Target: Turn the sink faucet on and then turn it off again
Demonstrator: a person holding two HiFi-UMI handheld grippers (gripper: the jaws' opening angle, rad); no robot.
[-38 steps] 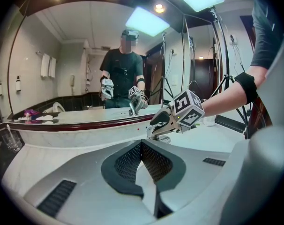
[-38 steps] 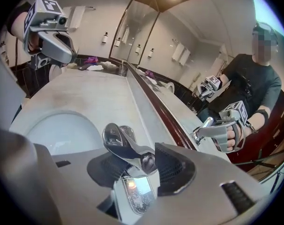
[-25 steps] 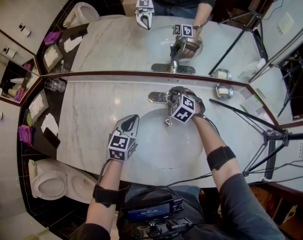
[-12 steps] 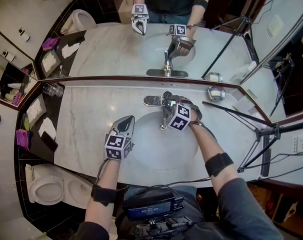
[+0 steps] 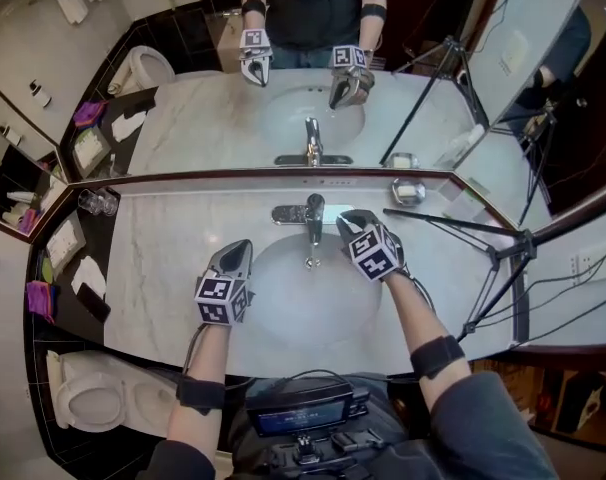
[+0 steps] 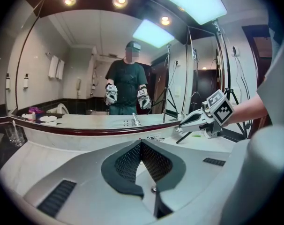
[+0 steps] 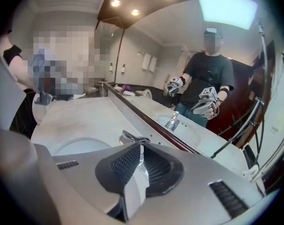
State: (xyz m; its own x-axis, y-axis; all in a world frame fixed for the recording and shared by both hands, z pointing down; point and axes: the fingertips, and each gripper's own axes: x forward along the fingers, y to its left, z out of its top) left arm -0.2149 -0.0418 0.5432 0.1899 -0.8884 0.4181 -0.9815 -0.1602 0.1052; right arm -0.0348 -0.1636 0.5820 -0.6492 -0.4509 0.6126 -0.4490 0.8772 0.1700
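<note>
Chrome faucet [image 5: 313,214] at basin [image 5: 301,306] rim (mirror [image 5: 213,108] behind)

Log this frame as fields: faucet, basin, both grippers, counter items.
faucet: chrome sink faucet, apart from both grippers, no stream visible
basin: white oval sink basin in pale marble counter
left gripper: shut, empty, at basin's left rim
right gripper: jaws just been closing, now together, nothing between, right of faucet
counter items: clear glass tumbler far left; small silver dish right
</note>
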